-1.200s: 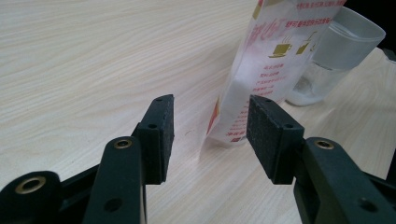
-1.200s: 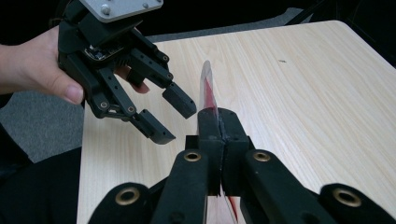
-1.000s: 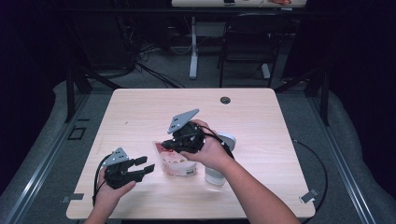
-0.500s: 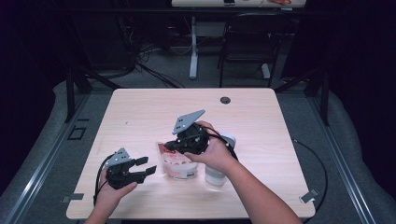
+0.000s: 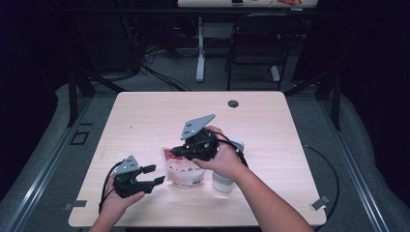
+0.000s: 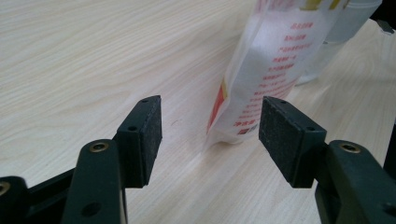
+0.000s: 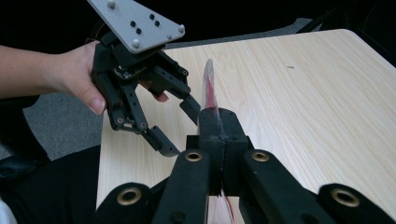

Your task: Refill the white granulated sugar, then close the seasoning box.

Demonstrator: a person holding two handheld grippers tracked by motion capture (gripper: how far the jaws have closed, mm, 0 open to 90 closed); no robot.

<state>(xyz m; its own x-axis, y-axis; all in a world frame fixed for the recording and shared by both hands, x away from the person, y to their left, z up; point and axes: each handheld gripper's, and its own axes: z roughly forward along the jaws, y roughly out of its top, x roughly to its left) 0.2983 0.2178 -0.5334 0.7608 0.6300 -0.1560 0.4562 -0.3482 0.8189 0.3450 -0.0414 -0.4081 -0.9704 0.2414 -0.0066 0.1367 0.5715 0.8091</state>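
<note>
A white pouch with red print stands on the wooden table. My right gripper is shut on its top edge, and in the right gripper view the thin pouch top rises out of the closed right gripper. My left gripper sits just left of the pouch. Its jaws have just been opening and nothing is between them. In the left gripper view the left gripper is open, and the pouch's lower corner stands a little beyond the pads. The right gripper view also shows the open left gripper.
A translucent bottle stands right of the pouch under the right hand, with the bottle behind the pouch in the left gripper view. A black grommet sits near the table's far edge. A chair and desk legs stand beyond the table.
The left gripper's jaws have spread wider beside the pouch. The right gripper has dipped slightly with the pouch top; both hands have otherwise stayed put.
</note>
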